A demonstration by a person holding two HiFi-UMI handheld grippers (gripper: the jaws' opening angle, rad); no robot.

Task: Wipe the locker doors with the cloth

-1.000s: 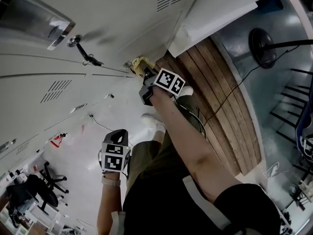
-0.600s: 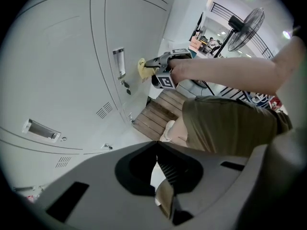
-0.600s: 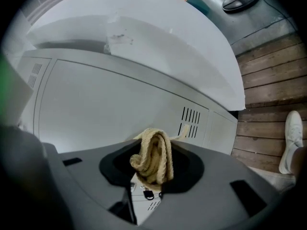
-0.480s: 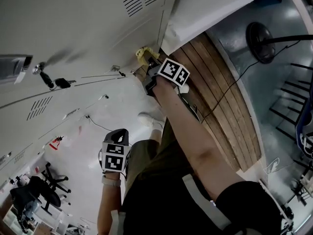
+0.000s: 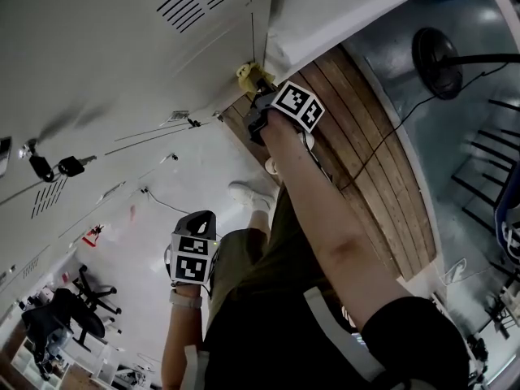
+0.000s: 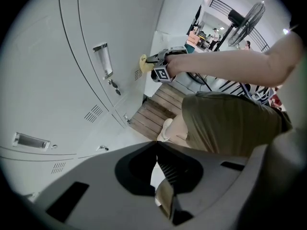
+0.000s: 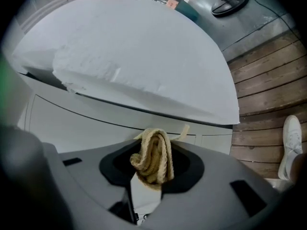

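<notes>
- The cloth (image 7: 152,157) is looking soft, light and limp: a yellowish woven rag, folded into a thick wad, so it is likely giving way under pressure and dragging a little on painted metal.
- The right gripper (image 5: 260,94) is clamping that wad between its fingers, with a rounded pad sticking out in front. I judge this the right hold, by the bunched middle and firmly, so rubbing is not tugging it loose.
- The cloth is sitting at the upper middle of the head view, against the locker doors (image 5: 122,63), by the seam beside a white panel.
- The left gripper (image 5: 193,246) is hanging low, fingers together on nothing.
- Compared with a second ago, cloth and right gripper are lying higher and further right; the keys (image 5: 50,166) are now at the left edge; the left gripper is keeping its place.
</notes>
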